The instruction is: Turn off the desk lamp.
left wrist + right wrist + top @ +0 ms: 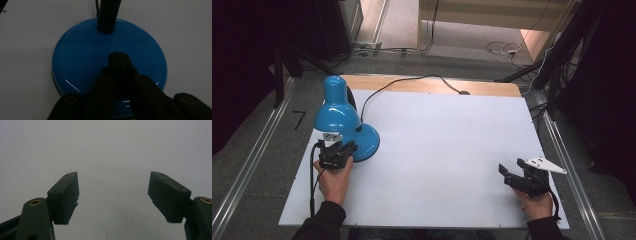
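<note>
- The right gripper [512,171] is hovering over the white table [447,150] at 4 o'clock, jaws spread wide.
- The left gripper [337,150], jaws pressed together, is bearing down on the blue lamp [343,120], standing at 10 o'clock.

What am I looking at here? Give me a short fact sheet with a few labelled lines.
Setting: white table top
Main thing: blue desk lamp, shade tilted down over its round base
Lamp cord: black cable running toward the table's far edge
Left hand-held gripper: jaws shut, tips over the lamp base
Right hand-held gripper: jaws wide open, holding nothing, at the table's near right
</note>
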Demonstrator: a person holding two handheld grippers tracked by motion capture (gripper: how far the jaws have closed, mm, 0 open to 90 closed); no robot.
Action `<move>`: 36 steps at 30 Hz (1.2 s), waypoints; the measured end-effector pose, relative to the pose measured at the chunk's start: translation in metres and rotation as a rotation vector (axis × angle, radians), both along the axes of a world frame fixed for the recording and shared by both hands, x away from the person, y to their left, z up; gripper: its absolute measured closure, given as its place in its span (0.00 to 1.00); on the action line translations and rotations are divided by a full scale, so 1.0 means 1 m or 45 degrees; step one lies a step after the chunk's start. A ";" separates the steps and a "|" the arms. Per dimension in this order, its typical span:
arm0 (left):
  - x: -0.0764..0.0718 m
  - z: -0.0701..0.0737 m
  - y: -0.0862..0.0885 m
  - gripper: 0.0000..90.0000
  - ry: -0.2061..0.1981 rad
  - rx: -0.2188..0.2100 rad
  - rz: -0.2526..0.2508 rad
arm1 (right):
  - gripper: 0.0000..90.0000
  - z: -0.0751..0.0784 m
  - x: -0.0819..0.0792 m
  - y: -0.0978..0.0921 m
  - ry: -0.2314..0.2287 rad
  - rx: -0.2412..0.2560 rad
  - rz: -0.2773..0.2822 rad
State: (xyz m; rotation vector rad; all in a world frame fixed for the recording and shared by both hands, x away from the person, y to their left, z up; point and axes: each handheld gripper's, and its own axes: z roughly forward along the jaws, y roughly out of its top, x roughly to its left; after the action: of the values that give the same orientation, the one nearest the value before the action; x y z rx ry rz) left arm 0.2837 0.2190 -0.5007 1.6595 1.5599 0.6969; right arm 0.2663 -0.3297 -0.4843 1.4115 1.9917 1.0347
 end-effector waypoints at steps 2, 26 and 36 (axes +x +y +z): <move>0.002 0.001 -0.005 1.00 0.001 0.021 -0.018 | 0.26 0.000 0.000 0.000 0.000 -0.001 0.000; 0.003 0.005 0.003 0.91 -0.035 -0.003 0.008 | 0.26 0.001 -0.002 -0.004 -0.007 0.010 -0.012; 0.002 0.007 0.006 0.69 -0.048 -0.001 0.039 | 0.26 0.001 -0.002 -0.004 -0.005 0.013 -0.013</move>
State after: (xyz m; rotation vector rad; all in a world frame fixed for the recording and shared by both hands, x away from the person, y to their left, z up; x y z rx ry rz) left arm 0.2860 0.2248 -0.4937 1.6164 1.5617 0.7393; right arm 0.2644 -0.3339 -0.4838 1.4225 1.9767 1.0440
